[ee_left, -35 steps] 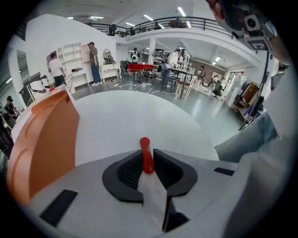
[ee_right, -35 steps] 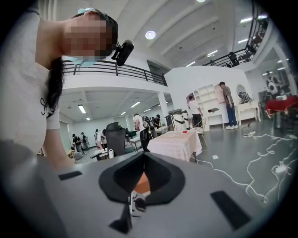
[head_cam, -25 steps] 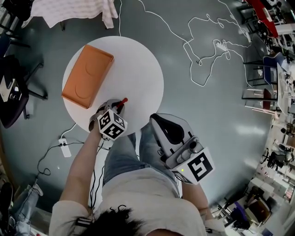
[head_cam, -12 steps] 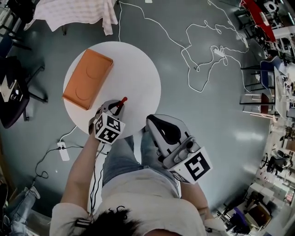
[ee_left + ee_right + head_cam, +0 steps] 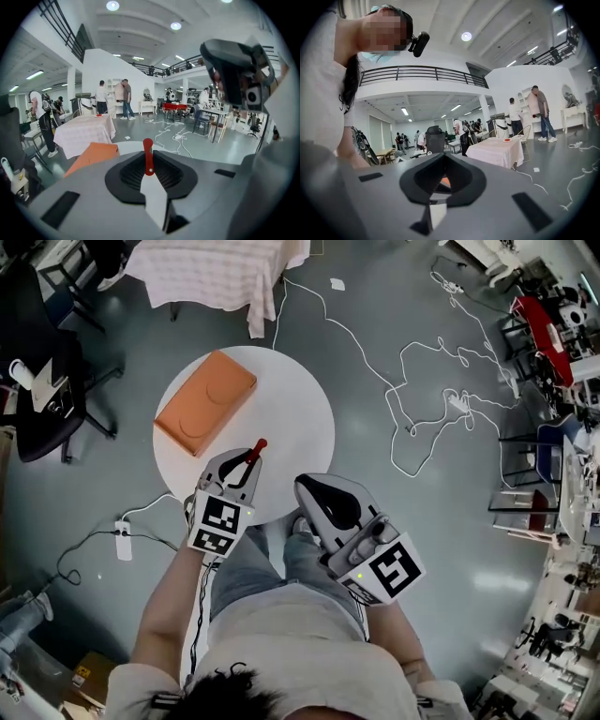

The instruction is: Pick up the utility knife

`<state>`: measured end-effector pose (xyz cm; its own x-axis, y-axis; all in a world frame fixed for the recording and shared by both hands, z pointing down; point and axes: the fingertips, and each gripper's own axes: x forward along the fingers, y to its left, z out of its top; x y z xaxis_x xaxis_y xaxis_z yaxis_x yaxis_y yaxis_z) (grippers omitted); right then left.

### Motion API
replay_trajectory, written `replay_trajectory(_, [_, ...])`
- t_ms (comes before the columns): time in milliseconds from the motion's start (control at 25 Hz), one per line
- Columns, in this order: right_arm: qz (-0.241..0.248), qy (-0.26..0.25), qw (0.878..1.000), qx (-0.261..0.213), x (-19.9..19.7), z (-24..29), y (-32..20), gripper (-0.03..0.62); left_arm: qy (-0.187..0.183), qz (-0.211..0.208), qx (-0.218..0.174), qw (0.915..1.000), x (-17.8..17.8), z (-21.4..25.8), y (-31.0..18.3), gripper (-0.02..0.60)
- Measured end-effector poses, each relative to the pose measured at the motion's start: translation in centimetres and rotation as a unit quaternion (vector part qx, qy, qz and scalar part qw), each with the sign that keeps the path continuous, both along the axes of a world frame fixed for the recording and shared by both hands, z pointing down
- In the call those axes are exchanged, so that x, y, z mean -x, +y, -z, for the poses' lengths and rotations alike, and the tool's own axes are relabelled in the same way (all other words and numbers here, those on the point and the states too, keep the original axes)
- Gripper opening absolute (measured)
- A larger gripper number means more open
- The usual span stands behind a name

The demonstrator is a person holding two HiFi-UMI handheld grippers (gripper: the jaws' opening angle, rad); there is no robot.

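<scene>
In the head view my left gripper (image 5: 246, 468) is shut on the red utility knife (image 5: 255, 450), whose red end sticks out past the jaws over the near part of the round white table (image 5: 295, 409). The left gripper view shows the knife (image 5: 148, 157) standing upright between the closed jaws of the left gripper (image 5: 149, 169), off the table (image 5: 133, 147). My right gripper (image 5: 315, 487) hangs near the person's knees by the table's near edge. Its jaws are shut with nothing in them, as the right gripper view (image 5: 443, 180) confirms.
An orange box (image 5: 206, 402) lies on the table's far left part and shows as the orange box (image 5: 93, 154) in the left gripper view. White cables (image 5: 412, 390) trail over the grey floor. A cloth-covered table (image 5: 220, 273) stands beyond, a black chair (image 5: 47, 409) and power strip (image 5: 123, 540) at left.
The left gripper has risen toward the head camera with the knife held in it. The head view has shifted and shows more floor. The right gripper has barely moved.
</scene>
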<state>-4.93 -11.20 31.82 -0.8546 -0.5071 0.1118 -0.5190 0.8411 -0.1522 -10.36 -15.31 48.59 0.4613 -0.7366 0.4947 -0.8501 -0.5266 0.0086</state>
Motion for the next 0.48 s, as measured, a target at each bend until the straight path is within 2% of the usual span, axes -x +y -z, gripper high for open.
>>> replay_trajectory(200, [0.054,-0.001,0.998,-0.013,0.5,0.6,1.2,0.009,0.044,0.058,-0.066,0.9952,0.5,6.0,2.1,0.057])
replay_trajectory(480, [0.140,-0.014,0.990,-0.022,0.3,1.9,1.9,0.009,0.078,0.134,-0.152,0.9760,-0.2,13.5,4.6,0.057])
